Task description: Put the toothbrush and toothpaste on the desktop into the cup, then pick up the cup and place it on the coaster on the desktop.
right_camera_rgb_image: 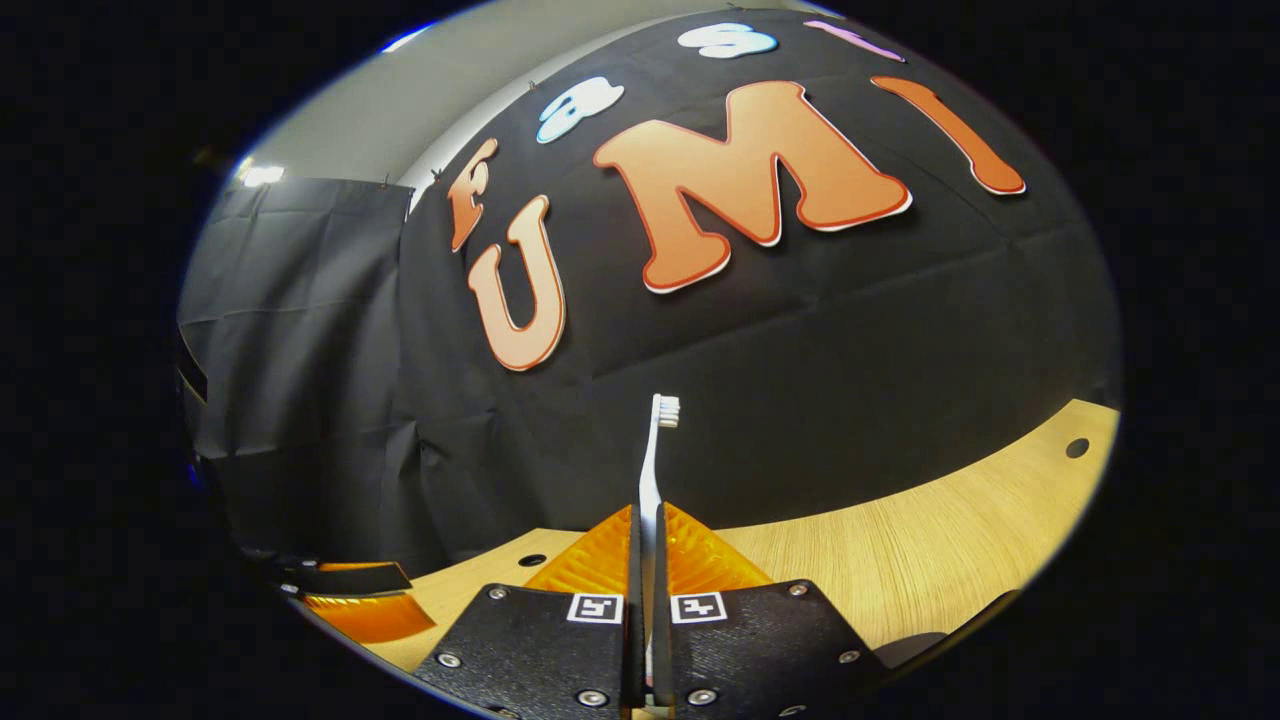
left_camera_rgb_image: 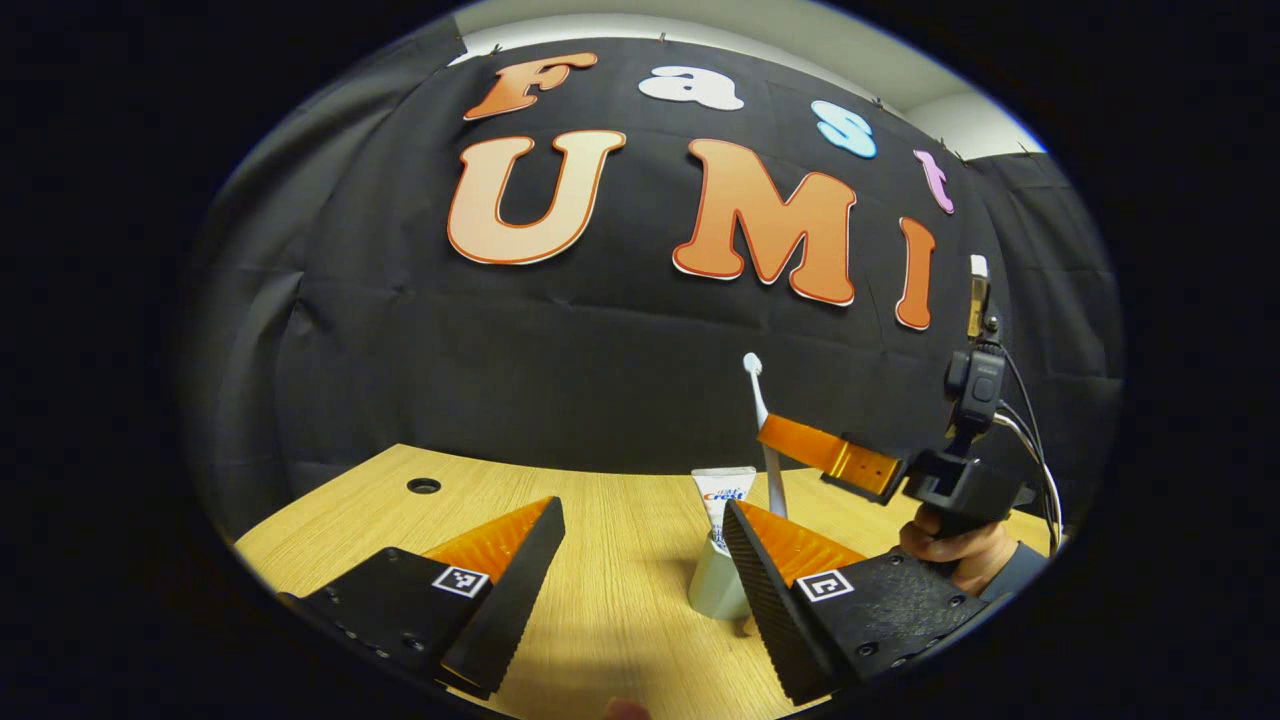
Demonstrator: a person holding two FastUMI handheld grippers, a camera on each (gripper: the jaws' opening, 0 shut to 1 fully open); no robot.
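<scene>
Right gripper view: right tongs [right_camera_rgb_image: 648,560] clamp the slim white plastic toothbrush [right_camera_rgb_image: 655,470] upright, likely for dropping into the pale cup [left_camera_rgb_image: 718,585] holding toothpaste [left_camera_rgb_image: 722,498]; left tongs [left_camera_rgb_image: 640,570] gape wide above the wooden counter [left_camera_rgb_image: 620,600].

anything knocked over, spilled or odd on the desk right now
Nothing stands out. The cup stands upright on the desktop with the toothpaste upright in it. The right gripper is shut on the toothbrush, bristles up, above the cup. The left gripper is open.
</scene>
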